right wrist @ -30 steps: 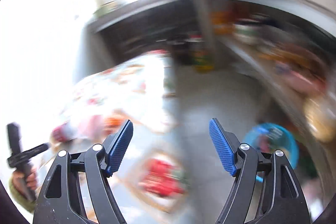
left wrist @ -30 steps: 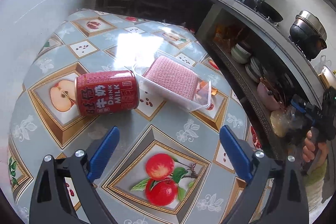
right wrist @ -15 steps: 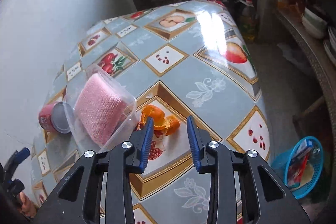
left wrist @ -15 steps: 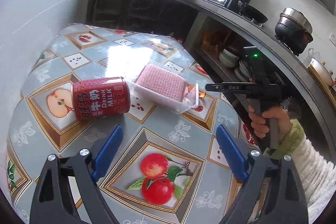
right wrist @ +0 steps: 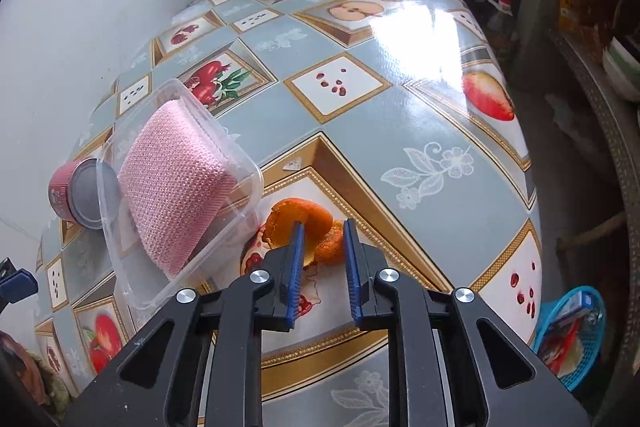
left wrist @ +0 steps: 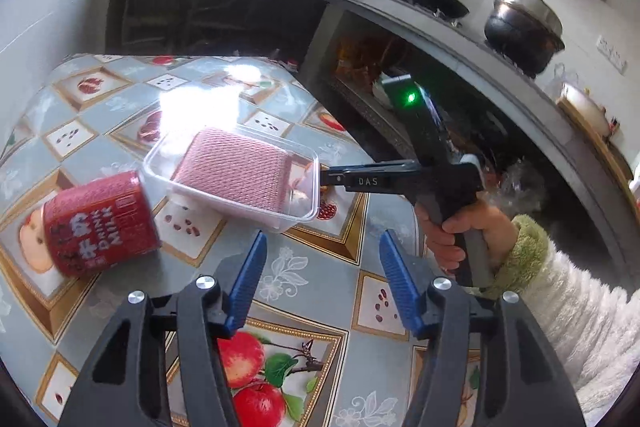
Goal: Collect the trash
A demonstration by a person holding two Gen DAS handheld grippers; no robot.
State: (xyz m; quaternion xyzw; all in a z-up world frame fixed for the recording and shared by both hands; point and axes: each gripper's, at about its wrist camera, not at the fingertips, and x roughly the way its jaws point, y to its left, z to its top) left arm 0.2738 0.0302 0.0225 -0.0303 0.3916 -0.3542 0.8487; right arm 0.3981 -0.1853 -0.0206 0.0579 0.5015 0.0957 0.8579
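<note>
Since a moment ago we have brought our right gripper (right wrist: 321,247) down so its narrowed fingers straddle the orange peel (right wrist: 304,231) on the worktop (right wrist: 440,155) beside the clear tray (right wrist: 176,187), left gripper (left wrist: 320,283) idle and apart; next we squeeze and lift, probably toward the blue basket (right wrist: 572,335).

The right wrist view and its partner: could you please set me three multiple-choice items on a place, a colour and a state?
1. Where does the orange peel lie?
A. inside the tray
B. on the table beside the tray
C. in the basket

2. What colour is the can?
A. red
B. green
C. yellow

3. How is the left gripper?
A. shut on the can
B. shut on the cloth
C. open, holding nothing

Answers: 1 B, the peel sits on the table against the tray, between the fingers of the right gripper. 2 A, its label is red. 3 C, only table shows between its fingers.
</note>
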